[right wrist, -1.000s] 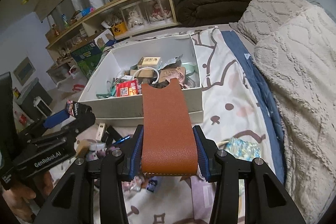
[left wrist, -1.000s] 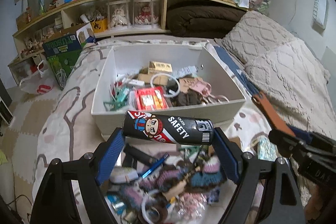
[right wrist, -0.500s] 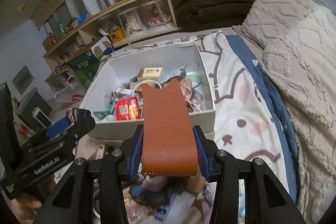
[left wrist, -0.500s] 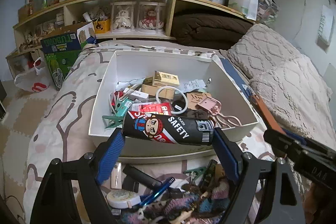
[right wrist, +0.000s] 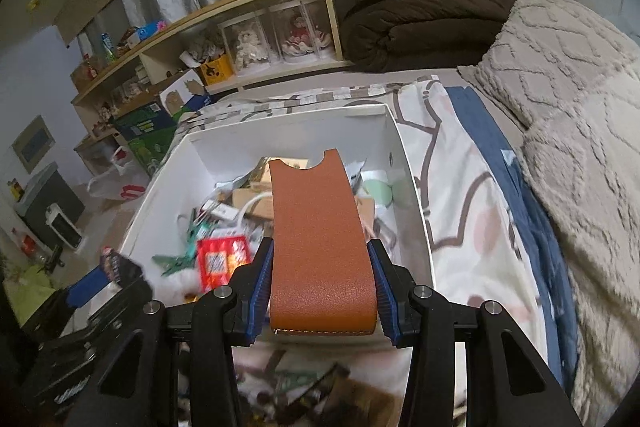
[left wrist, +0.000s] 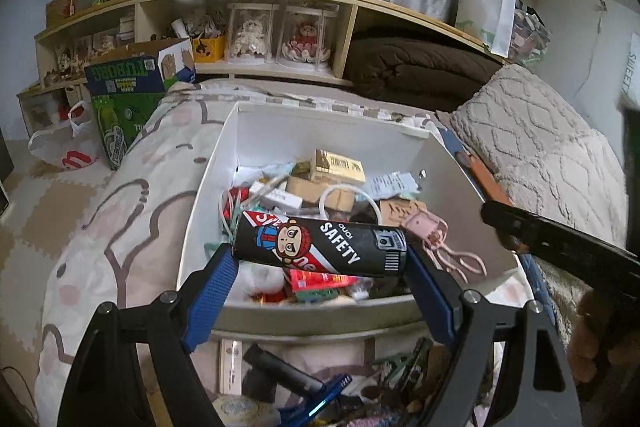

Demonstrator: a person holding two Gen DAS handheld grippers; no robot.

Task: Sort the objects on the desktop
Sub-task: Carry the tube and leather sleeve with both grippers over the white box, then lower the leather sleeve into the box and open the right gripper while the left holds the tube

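Note:
My left gripper (left wrist: 320, 259) is shut on a black cylinder (left wrist: 320, 247) with a cartoon face and the word SAFETY, held crosswise over the near part of the white box (left wrist: 208, 187). My right gripper (right wrist: 320, 287) is shut on a brown leather sleeve (right wrist: 316, 235) that points over the same white box (right wrist: 412, 195). The box holds several small items, among them a red packet (right wrist: 220, 259) and a pink clip (left wrist: 436, 239). The right gripper also shows at the right edge of the left wrist view (left wrist: 560, 247).
A pile of loose small items (left wrist: 304, 379) lies on the patterned bedspread in front of the box. A beige textured blanket (right wrist: 580, 131) lies to the right. A wooden shelf (left wrist: 240, 27) with dolls stands behind, a green carton (left wrist: 124, 95) at its left.
Both grippers have moved forward with their objects, from above the loose pile to over the white box. The box now fills the middle of both views.

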